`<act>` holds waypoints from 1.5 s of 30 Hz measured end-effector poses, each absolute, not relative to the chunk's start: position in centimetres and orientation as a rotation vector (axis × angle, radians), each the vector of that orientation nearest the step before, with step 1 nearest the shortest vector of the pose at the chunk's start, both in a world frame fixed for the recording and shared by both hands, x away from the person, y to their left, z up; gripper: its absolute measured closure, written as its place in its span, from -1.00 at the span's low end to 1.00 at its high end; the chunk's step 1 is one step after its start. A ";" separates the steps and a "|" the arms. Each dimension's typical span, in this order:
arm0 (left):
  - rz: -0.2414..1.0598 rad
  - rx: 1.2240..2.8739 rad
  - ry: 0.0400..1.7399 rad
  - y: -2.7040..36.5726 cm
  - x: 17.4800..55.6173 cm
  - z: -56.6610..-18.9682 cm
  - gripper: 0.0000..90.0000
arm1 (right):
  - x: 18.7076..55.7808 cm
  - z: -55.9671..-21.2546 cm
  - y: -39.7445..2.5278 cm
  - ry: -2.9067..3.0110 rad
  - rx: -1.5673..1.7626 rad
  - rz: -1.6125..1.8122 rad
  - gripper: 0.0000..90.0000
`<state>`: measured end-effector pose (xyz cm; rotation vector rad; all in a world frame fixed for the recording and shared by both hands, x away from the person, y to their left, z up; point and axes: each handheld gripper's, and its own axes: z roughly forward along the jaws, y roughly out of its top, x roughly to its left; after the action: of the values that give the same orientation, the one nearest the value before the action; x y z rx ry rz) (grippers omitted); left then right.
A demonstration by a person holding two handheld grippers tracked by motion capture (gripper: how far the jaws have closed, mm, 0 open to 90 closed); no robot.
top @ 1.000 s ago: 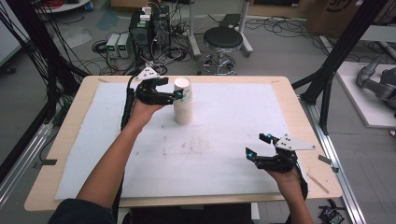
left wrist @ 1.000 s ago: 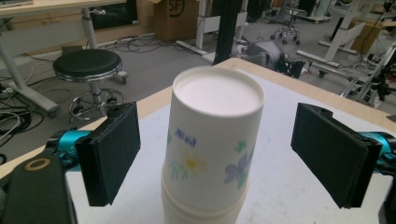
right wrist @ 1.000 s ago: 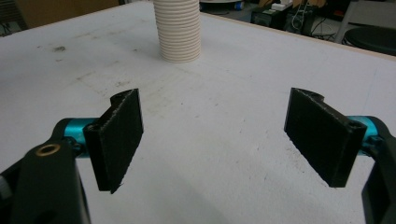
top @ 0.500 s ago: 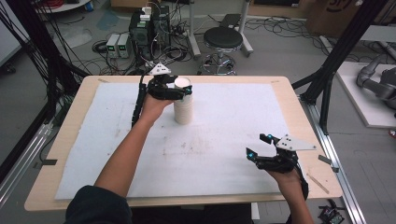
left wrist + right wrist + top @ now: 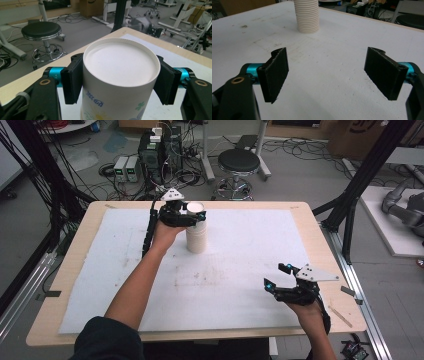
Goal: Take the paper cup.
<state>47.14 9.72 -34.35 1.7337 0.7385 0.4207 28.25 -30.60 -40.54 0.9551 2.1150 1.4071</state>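
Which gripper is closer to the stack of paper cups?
Left. The left gripper has its jaws on both sides of the top cup of the stack of paper cups; the right gripper hovers far away.

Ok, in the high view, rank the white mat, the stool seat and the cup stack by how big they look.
1. White mat, largest by far.
2. Stool seat.
3. Cup stack, smallest, though it is close to the seat, which stands farther off, so that order is unsure.

Grey floor [image 5: 310,175], black stool [image 5: 241,161], cables [image 5: 107,170]
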 end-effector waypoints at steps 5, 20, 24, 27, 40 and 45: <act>0.426 1.718 0.729 10.2 46.8 -33.2 -0.25 | 28.3 -40.6 -30.6 2.115 0.948 1.406 -0.56; 0.466 1.606 0.668 12.3 45.2 -28.8 -0.23 | 28.3 -40.6 -30.4 2.120 0.951 1.410 -0.56; 0.471 1.590 0.667 13.3 44.6 -28.2 -0.23 | 28.3 -40.6 -30.4 2.120 0.950 1.408 -0.56; 0.473 1.588 0.667 14.0 44.1 -27.8 -0.23 | 28.3 -40.6 -30.3 2.123 0.954 1.411 -0.56; 0.464 1.626 0.643 17.0 40.3 -28.5 -0.23 | 28.4 -40.6 -29.7 2.149 0.948 1.419 -0.56; 0.440 1.636 0.620 17.4 38.6 -29.5 -0.23 | 28.6 -40.7 -29.5 2.178 0.946 1.428 -0.56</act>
<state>38.58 17.37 -29.53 1.6355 0.6198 0.4401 28.60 -29.50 -40.71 0.9465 2.1778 1.4279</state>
